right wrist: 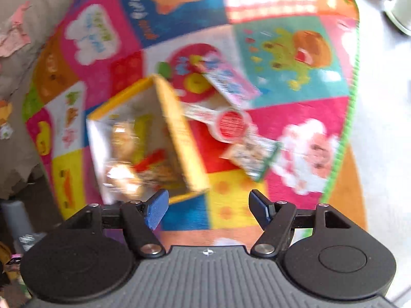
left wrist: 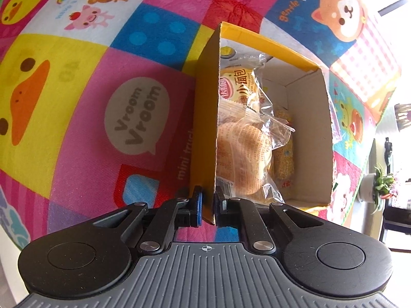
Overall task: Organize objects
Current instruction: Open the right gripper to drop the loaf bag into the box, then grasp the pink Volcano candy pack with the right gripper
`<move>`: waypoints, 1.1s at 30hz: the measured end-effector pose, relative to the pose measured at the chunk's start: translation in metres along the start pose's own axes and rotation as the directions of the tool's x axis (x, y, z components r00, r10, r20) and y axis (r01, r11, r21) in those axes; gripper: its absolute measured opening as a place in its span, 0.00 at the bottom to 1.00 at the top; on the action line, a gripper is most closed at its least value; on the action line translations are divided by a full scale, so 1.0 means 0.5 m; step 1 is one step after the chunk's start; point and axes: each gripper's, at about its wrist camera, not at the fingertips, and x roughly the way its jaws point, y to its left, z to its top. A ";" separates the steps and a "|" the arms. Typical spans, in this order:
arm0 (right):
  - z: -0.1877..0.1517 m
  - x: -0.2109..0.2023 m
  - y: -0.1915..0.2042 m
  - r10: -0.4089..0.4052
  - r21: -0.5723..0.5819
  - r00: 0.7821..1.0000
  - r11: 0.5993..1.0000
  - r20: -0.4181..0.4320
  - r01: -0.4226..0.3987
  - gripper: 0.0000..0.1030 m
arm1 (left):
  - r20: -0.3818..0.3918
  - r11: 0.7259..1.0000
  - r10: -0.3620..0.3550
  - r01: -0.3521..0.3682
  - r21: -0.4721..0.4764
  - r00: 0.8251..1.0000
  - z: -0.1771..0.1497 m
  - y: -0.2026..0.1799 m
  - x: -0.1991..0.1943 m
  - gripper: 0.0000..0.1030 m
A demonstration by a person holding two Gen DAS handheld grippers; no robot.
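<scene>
My left gripper (left wrist: pixel 208 205) pinches the box (left wrist: pixel 205 118) wall, while my right gripper (right wrist: pixel 208 209) hangs wide and empty above the mat (right wrist: pixel 295 118).

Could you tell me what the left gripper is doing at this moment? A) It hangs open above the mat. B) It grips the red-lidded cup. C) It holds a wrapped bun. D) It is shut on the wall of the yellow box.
D: in the left wrist view the left gripper has its blue pads pressed on either side of one wall of the yellow box, with the wrapped snacks lying untouched inside.
</scene>
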 end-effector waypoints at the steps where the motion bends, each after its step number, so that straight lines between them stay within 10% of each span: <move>1: 0.003 0.007 -0.022 -0.020 -0.002 1.000 1.000 -0.005 0.020 0.67 | -0.001 1.000 0.009 -0.009 -0.003 1.000 0.001 -0.002 0.000 0.10; 13: 0.191 0.124 -0.021 -0.001 -0.260 1.000 0.966 -0.005 -0.001 0.68 | -0.032 0.987 0.156 -0.155 0.030 0.987 0.002 -0.045 0.001 0.09; 21: 0.293 0.259 0.095 -0.062 -0.547 0.998 0.835 0.017 0.061 0.68 | -0.043 0.978 0.207 -0.209 -0.030 0.977 0.005 -0.061 0.013 0.09; 28: 0.300 0.304 0.111 -0.113 -0.589 0.994 0.803 0.006 0.095 0.42 | -0.047 0.978 0.201 -0.203 -0.041 0.978 0.005 -0.057 0.006 0.09; 33: 0.267 0.250 0.083 -0.112 -0.571 0.993 0.814 0.025 0.107 0.42 | -0.052 0.979 0.202 -0.203 -0.013 0.978 0.012 -0.060 0.013 0.09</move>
